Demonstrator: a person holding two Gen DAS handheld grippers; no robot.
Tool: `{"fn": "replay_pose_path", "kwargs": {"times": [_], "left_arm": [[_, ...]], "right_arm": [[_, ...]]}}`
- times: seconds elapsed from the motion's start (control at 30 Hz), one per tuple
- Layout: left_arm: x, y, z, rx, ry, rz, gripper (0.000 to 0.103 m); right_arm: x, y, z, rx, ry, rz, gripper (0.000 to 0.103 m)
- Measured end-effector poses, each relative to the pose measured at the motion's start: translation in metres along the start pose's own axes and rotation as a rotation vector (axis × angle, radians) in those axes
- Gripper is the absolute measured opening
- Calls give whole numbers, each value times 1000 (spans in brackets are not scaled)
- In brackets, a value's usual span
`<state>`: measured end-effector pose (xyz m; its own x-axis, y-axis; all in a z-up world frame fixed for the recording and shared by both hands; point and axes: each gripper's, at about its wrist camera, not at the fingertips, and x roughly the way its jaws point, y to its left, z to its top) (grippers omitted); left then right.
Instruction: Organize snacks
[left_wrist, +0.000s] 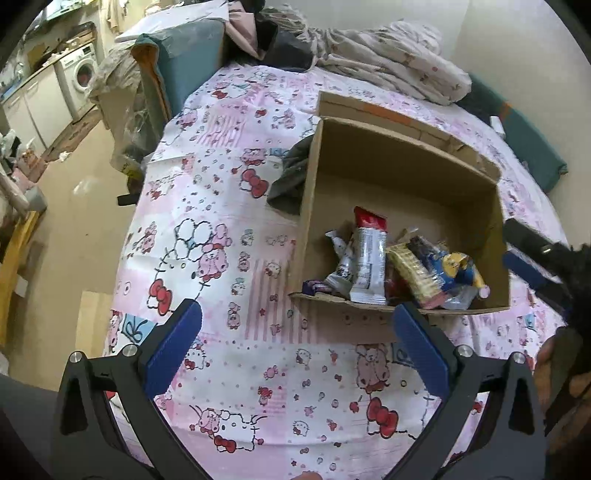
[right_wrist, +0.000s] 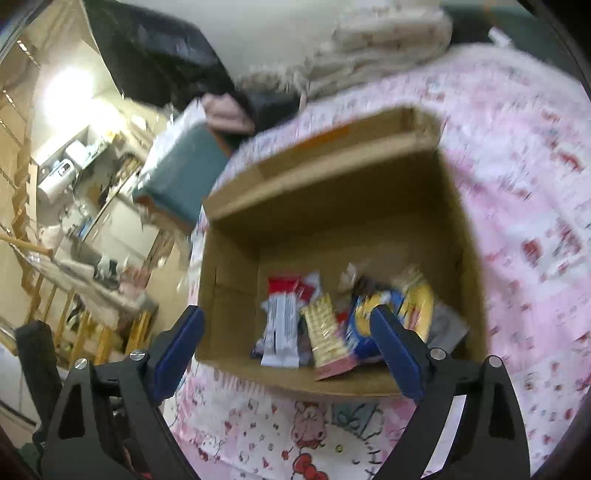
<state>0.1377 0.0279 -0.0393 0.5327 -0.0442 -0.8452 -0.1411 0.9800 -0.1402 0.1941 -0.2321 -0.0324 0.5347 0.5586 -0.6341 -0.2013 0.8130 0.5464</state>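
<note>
An open cardboard box (left_wrist: 406, 162) stands on a pink cartoon-print bedsheet (left_wrist: 229, 229). Several snack packets lie against its near wall: a white and red wrapper (left_wrist: 367, 254), a yellow biscuit pack (left_wrist: 410, 271) and a blue and yellow pack (left_wrist: 458, 269). My left gripper (left_wrist: 297, 325) is open and empty, in front of the box. My right gripper (right_wrist: 286, 330) is open and empty, above the box's (right_wrist: 229, 258) near edge, over the white wrapper (right_wrist: 282, 325) and the yellow pack (right_wrist: 327, 332). Its finger also shows at the right of the left wrist view (left_wrist: 532, 254).
Folded bedding (left_wrist: 399, 59) and dark clothes (left_wrist: 280, 40) are piled at the far end of the bed. A grey cloth (left_wrist: 291, 177) lies left of the box. The bed's left edge drops to the floor (left_wrist: 74, 221); a washing machine (left_wrist: 79, 74) stands beyond.
</note>
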Motion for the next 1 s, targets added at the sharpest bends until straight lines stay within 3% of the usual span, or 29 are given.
{"fn": "replay_pose_path", "kwargs": {"times": [0.17, 0.3, 0.47, 0.6, 0.8, 1.0], "left_arm": [[-25, 1, 3, 15, -77, -30, 102], [-47, 0, 6, 20, -131, -82, 102], [-66, -6, -4, 87, -168, -95, 102], [-73, -15, -19, 147, -192, -49, 102], [-73, -22, -32, 175, -201, -22, 102], [-62, -20, -31, 135, -200, -2, 103]], "right_arm": [[-64, 1, 9, 57, -167, -7, 97], [-108, 19, 6, -32, -278, -109, 103], [-124, 31, -16, -93, -231, -245, 103], [-116, 29, -44, -76, -195, -329, 103], [-97, 28, -68, -102, -166, -331, 103], [-82, 30, -75, -158, -160, -423, 103]]}}
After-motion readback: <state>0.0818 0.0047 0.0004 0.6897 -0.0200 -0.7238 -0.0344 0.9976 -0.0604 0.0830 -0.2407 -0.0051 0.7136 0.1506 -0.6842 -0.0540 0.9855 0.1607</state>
